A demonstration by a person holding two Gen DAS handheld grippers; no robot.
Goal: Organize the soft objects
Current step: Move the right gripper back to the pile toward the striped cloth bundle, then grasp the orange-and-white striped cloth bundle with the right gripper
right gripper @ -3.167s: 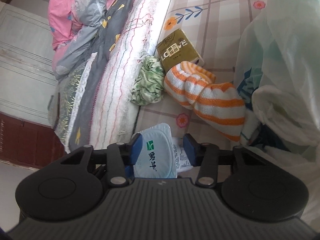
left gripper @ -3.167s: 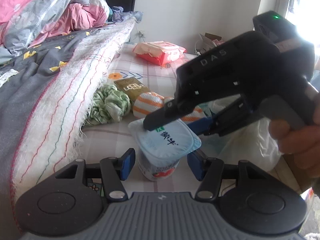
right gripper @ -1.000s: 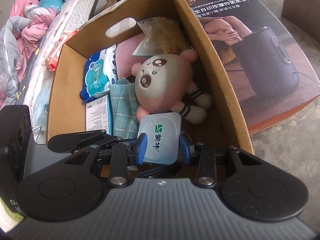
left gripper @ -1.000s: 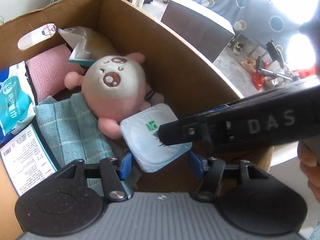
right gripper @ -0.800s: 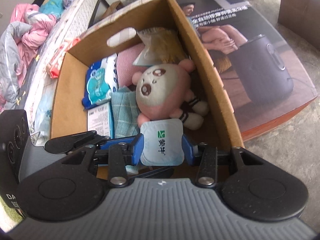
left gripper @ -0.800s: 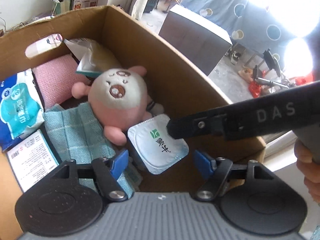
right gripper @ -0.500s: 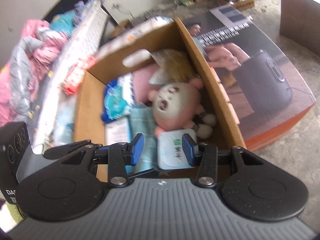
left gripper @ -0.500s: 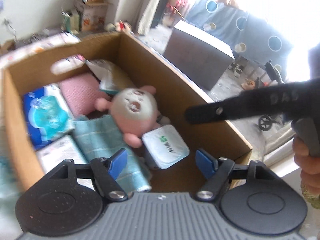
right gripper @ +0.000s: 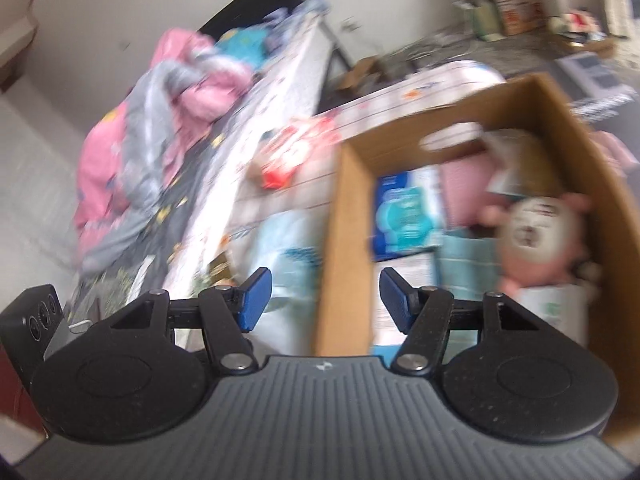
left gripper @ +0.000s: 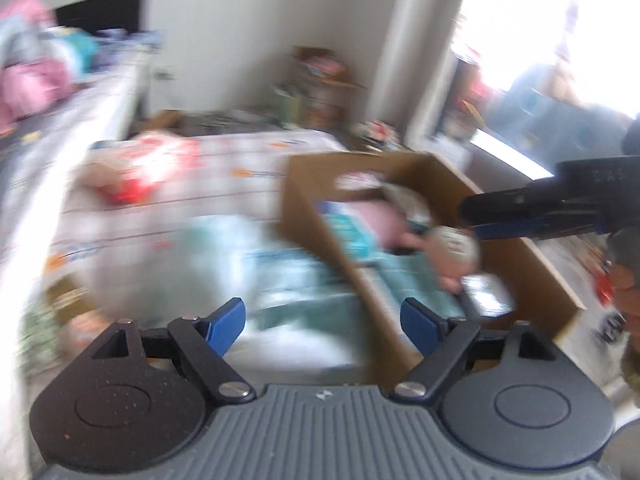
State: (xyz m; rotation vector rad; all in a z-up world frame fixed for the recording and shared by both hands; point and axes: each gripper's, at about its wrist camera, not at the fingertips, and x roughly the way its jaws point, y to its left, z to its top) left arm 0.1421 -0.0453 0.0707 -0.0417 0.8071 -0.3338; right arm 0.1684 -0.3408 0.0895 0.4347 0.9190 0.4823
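Both views are blurred by motion. The cardboard box (left gripper: 316, 228) (right gripper: 344, 208) holds a pink plush toy (left gripper: 454, 248) (right gripper: 536, 236), a teal cloth (right gripper: 460, 260), a blue wipes pack (right gripper: 404, 212) and the white yogurt cup (left gripper: 486, 296) (right gripper: 552, 312) lying by the plush. My left gripper (left gripper: 322, 324) is open and empty, above the box's near left wall. My right gripper (right gripper: 326, 300) is open and empty over the box's left wall; it also shows in the left wrist view (left gripper: 468, 216) above the plush.
A bed with a checked sheet (left gripper: 224, 164) lies left of the box, bearing a red and white pack (left gripper: 148, 168) (right gripper: 288, 156) and a pale plastic bag (left gripper: 168, 264). Pink and grey bedding (right gripper: 160, 112) is piled at the far end. Clutter sits on the floor beyond.
The right gripper opened and let go of the yogurt cup, which now lies in the box. Both grippers have pulled back and swung left, away from the box toward the bed.
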